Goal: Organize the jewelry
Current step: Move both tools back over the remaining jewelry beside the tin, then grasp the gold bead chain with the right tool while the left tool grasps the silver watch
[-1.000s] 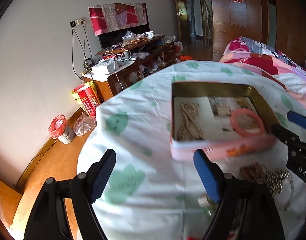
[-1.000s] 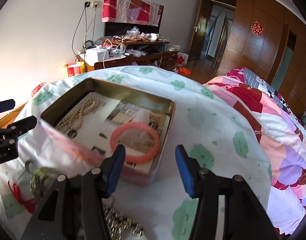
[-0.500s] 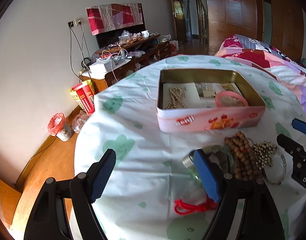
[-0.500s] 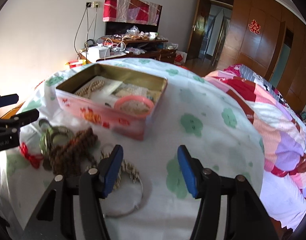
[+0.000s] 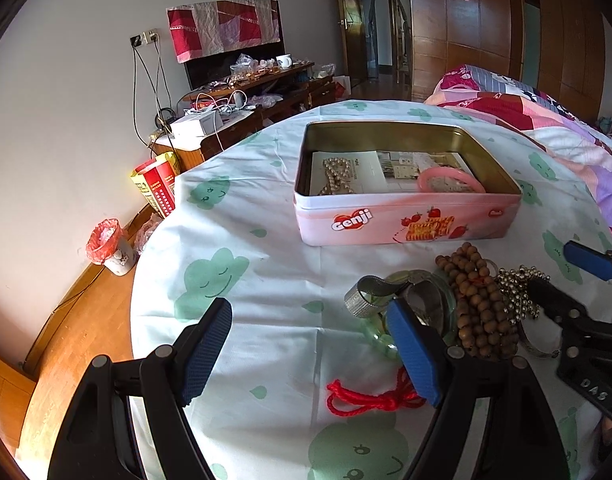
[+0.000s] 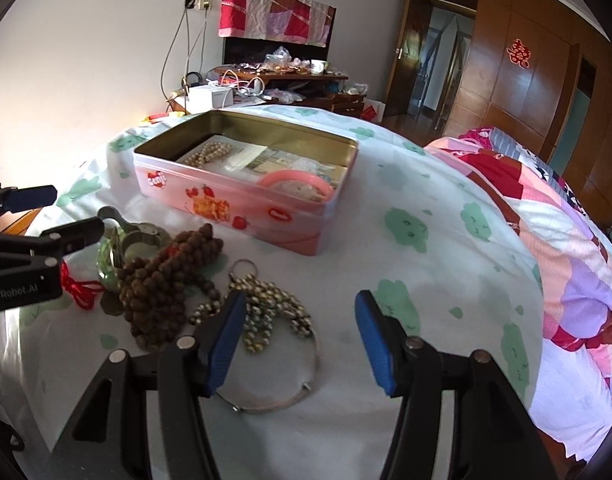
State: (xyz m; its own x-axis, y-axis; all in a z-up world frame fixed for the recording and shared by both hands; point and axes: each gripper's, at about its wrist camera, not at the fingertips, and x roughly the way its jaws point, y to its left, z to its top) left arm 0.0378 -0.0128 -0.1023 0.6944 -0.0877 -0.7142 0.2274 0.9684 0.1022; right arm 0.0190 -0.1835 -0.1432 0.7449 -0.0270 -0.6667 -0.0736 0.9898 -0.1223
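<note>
A pink tin box [image 5: 405, 222] [image 6: 242, 208] stands open on the round table, holding a pearl necklace [image 5: 335, 176] and a pink bangle [image 5: 449, 180] [image 6: 294, 182]. In front of it lies a heap of jewelry: brown wooden beads [image 5: 479, 304] [image 6: 166, 280], a metallic bead chain [image 6: 266, 308] [image 5: 519, 286], a thin wire bangle [image 6: 282, 396], a green bangle [image 5: 379, 338], a silver mesh band [image 5: 369, 294] and a red cord [image 5: 369, 398] [image 6: 80, 290]. My left gripper [image 5: 309, 350] is open and empty above the cloth left of the heap. My right gripper [image 6: 300, 340] is open and empty just above the chain and wire bangle.
The table [image 5: 226, 272] has a white cloth with green cloud prints. A bed with a patchwork quilt [image 6: 545, 216] is at the right. A cluttered TV cabinet [image 5: 242, 96], a red-lined bin [image 5: 110, 246] and a wooden floor lie beyond the table's left edge.
Both grippers have pulled back from over the tin toward the near side of the table, so the jewelry heap now lies right in front of them. Both stay open.
</note>
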